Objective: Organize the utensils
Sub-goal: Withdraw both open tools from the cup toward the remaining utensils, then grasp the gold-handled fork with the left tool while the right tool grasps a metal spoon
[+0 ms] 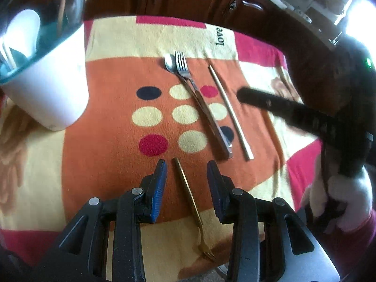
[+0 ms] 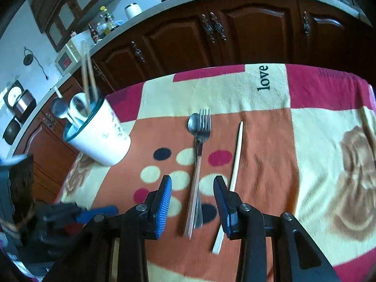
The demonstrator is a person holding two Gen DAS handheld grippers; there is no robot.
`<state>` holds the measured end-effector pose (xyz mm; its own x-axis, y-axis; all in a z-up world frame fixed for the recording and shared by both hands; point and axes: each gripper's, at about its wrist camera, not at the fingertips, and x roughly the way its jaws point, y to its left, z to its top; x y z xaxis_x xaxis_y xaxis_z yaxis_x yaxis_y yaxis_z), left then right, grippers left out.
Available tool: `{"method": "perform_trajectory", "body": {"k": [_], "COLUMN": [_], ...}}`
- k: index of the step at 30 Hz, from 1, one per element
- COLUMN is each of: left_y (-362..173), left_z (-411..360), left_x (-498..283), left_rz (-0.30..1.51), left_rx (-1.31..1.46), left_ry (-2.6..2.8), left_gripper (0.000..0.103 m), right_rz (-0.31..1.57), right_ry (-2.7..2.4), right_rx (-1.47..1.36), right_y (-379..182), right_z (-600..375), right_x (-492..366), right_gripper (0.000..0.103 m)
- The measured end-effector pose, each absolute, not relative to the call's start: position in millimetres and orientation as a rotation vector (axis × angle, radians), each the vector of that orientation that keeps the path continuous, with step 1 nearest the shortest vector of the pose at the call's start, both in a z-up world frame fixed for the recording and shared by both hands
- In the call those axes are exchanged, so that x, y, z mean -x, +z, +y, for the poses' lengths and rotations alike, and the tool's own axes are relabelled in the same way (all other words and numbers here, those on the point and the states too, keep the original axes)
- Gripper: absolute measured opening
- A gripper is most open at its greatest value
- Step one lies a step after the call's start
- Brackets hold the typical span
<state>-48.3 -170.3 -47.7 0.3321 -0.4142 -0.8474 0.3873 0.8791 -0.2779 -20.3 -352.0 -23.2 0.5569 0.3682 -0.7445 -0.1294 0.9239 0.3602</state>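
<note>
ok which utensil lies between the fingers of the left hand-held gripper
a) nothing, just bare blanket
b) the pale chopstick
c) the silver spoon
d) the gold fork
d: in the left wrist view the thin handle of the gold fork runs between the blue fingers of the left hand-held gripper, which stand apart from it on both sides; the silver spoon and pale chopstick lie farther off on the blanket.

Daylight glare whitens the upper corners; fisheye-bent edges, slight motion blur throughout
</note>
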Motion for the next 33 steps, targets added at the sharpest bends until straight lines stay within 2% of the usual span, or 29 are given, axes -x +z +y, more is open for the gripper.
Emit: {"method": "perform_trajectory", "body": {"k": [10,11,16,22,23,24,28,30,33], "left_y": [-69,-71,-80,-80,-81,-81,-82,-79,-73], "left_z": [-182,-183,-179,-169,-166,-164,-158,-154,-147], "left_x": [47,48,40,27,24,20,11,9,11], "left_rz": [1.165,1.168,1.189,1.186,1.188,1.189,1.183,1.173,1.153], "left_rx": [-0.006,-0.013,-0.013,0.016,0.027,0.04,0.065,0.073,0.083], "left_ry": [-0.552,-0.553,-0.539,-0.537,-0.533,-0.527,-0.504,-0.495,-0.482], "left_gripper": [0.033,0.031,0.01,0.009,0.009,0.009,0.008,0.008,0.008], "right_rz": [0.977,0.981,1.014,1.009,1.007,1.011,1.004,0.99,0.961], "right_ry": [0.303,0.301,0.315,0.365,0.373,0.386,0.417,0.416,0.424], "right_rx": [-0.308,-0.306,-0.263,-0.24,-0.241,-0.227,-0.193,-0.204,-0.234], "right_y": [-43,-45,-64,-83,-83,-83,-83,-79,-68], "right_z": [-357,-357,-348,-344,-344,-341,-332,-334,-341], "right_x": [-43,-51,-90,-118,-120,-121,-118,-113,-100], "right_gripper": [0.036,0.036,0.036,0.036,0.033,0.023,0.02,0.005,0.002]}}
